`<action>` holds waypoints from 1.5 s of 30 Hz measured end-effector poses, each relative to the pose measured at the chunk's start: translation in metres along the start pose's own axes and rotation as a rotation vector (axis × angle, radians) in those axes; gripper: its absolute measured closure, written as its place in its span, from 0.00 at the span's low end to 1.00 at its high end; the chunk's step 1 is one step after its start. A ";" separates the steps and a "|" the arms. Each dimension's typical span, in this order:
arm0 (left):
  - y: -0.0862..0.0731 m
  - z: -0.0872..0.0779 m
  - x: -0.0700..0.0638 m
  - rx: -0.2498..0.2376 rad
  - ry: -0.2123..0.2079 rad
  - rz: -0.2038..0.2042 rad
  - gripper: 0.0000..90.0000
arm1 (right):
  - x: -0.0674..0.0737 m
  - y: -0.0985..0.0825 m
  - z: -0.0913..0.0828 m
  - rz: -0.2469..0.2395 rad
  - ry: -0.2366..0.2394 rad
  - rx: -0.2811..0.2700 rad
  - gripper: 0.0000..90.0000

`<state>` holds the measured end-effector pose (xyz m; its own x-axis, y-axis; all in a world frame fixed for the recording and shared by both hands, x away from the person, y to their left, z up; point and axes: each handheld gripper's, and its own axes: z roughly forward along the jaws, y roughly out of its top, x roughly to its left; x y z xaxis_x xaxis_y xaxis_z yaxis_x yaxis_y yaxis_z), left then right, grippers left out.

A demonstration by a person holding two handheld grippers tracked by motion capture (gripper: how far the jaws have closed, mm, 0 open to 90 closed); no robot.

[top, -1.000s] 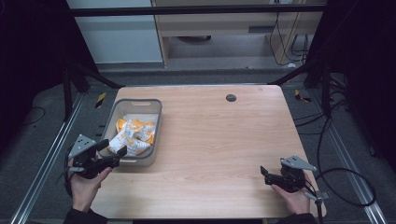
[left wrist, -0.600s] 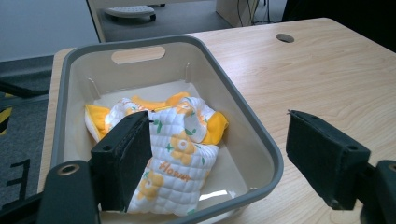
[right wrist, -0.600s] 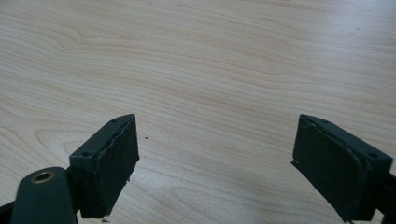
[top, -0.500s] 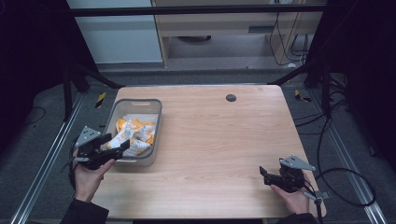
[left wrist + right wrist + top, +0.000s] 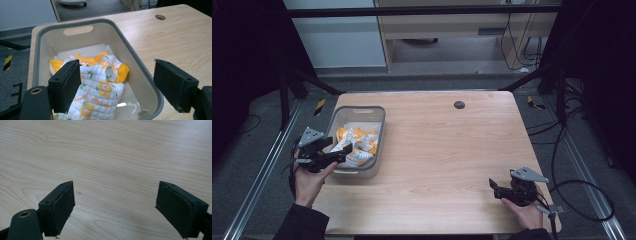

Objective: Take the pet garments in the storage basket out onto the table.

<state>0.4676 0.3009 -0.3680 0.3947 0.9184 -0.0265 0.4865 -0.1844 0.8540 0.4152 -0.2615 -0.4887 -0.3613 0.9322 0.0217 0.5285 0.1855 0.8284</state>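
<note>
Left gripper (image 5: 343,152) moved in over bin (image 5: 379,131) near rim; right gripper (image 5: 493,184) unmoved on table (image 5: 447,150), jaws wide apart, holding nothing. Left gripper view: jaws spread wide, one over cloth (image 5: 100,85), other outside bin wall. Cloth quilted, white with orange flowers, crumpled in grey plastic bin just ahead of left gripper; lower part cut off. Print lettering hard to read.

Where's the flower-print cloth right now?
The flower-print cloth lies crumpled inside the grey bin at the table's left side in the high view, with the open left gripper poised over the bin's near end.
</note>
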 end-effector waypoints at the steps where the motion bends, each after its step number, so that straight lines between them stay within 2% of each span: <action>1: 0.000 0.000 0.000 0.000 0.000 0.000 0.24 | 0.000 0.000 0.000 -0.001 -0.001 0.001 0.17; 3: 0.001 0.004 0.000 0.015 0.005 0.015 0.24 | 0.000 0.000 0.000 0.004 0.002 0.007 0.17; 21: 0.011 0.024 0.009 0.081 -0.004 0.014 0.25 | 0.000 0.001 0.001 -0.001 0.003 0.004 0.17; 26: 0.016 0.030 0.011 0.118 0.011 0.024 0.25 | 0.002 0.001 0.000 0.001 0.008 0.007 0.17; 33: 0.021 0.035 0.014 0.162 0.013 0.037 0.25 | 0.002 0.001 0.001 -0.008 0.007 0.010 0.17; 34: 0.022 0.038 0.014 0.182 0.013 0.045 0.25 | 0.002 0.001 0.001 -0.004 0.012 0.013 0.17; 45: 0.023 0.050 0.016 0.230 0.018 0.056 0.27 | 0.002 0.000 0.003 -0.020 0.013 0.021 0.17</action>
<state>0.5240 0.2945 -0.3743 0.4136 0.9100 0.0285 0.6294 -0.3083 0.7133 0.4167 -0.2584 -0.4900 -0.3821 0.9240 0.0127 0.5368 0.2107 0.8170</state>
